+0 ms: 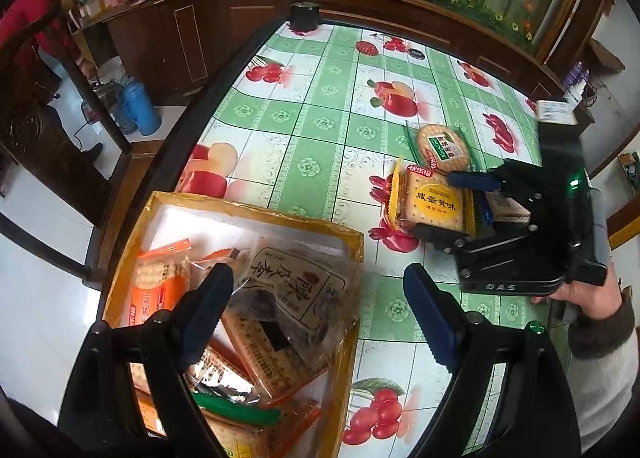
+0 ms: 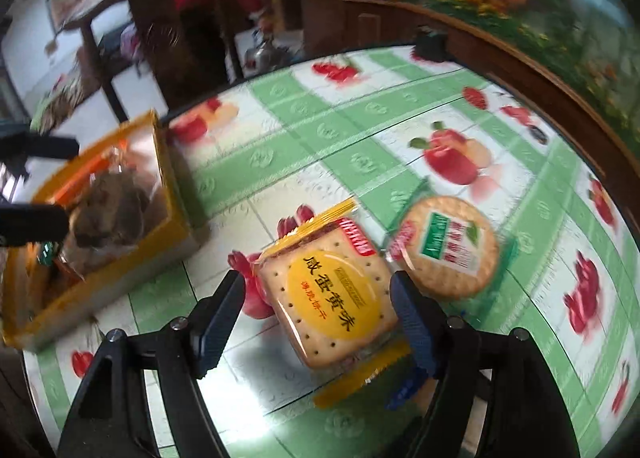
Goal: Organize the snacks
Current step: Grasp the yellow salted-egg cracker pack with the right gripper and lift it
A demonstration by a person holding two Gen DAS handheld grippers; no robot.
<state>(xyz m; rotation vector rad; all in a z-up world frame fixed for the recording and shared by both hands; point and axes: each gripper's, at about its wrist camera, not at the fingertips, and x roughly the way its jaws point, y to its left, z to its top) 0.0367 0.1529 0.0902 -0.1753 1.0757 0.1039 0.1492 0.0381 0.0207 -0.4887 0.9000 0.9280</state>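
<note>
A yellow square cracker pack (image 2: 328, 298) lies flat on the fruit-print tablecloth (image 2: 320, 129). My right gripper (image 2: 318, 290) is open around it, with a gap at the left finger and the right finger at the pack's corner. Just past it lies a round cracker pack (image 2: 448, 246) with a green label. In the left wrist view the same yellow pack (image 1: 434, 201) and round pack (image 1: 444, 147) sit at the right, with the right gripper (image 1: 448, 207) over them. My left gripper (image 1: 318, 278) is open and empty above the yellow cardboard box (image 1: 248, 213), which holds several snack packs.
A small blue wrapper (image 2: 404, 390) shows under the right finger. A black round object (image 1: 304, 15) stands at the table's far edge. The box sits at the table's left edge, floor beyond. A person in red (image 1: 36, 17) and blue flasks (image 1: 140, 105) are off to the left.
</note>
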